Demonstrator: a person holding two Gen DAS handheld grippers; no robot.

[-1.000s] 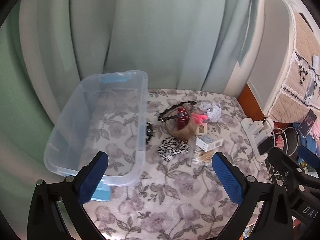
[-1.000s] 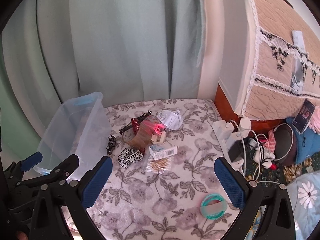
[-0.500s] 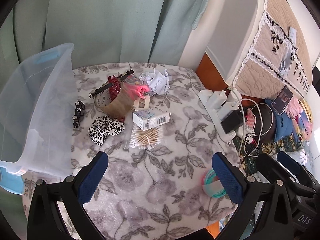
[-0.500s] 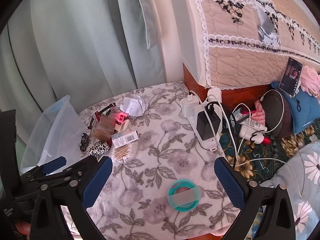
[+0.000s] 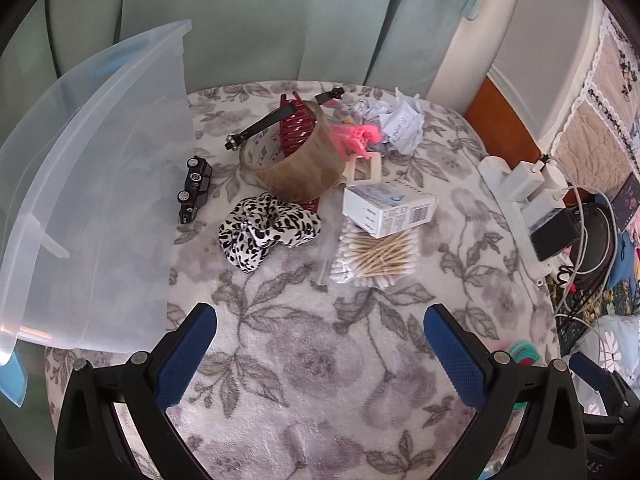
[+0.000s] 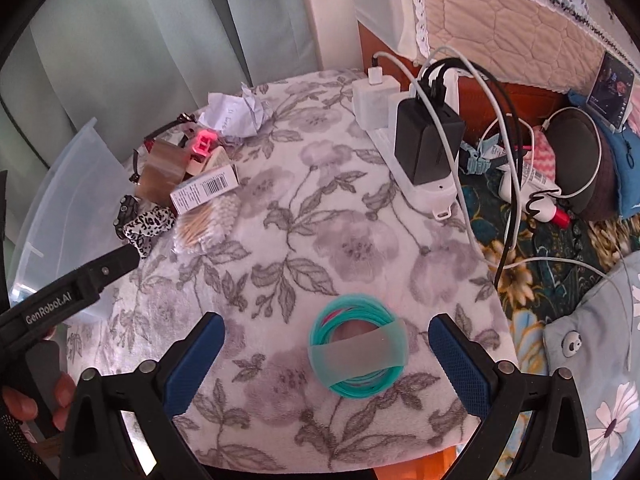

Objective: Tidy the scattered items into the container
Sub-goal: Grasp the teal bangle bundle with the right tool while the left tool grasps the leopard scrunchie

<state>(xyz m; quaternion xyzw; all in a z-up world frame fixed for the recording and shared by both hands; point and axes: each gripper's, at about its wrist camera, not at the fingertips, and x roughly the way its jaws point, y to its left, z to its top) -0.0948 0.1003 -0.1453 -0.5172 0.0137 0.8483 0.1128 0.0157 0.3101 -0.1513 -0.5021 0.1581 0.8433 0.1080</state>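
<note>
I see a translucent plastic bin (image 5: 100,168), glossy brown tape (image 5: 296,164), crumpled paper (image 5: 400,124), fuzzy floral cloth (image 5: 320,360) and wooden-stemmed swabs (image 5: 380,260).

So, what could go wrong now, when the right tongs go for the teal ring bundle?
1. The teal ring bundle lies near the table's front edge; a push from the open right tongs might slide it off.
2. It lies flat on the soft floral cover, so a finger could snag the fabric.
3. The clear bin stands on the far left, beyond the small-item pile and the left tongs; carrying across may bump them.
</note>
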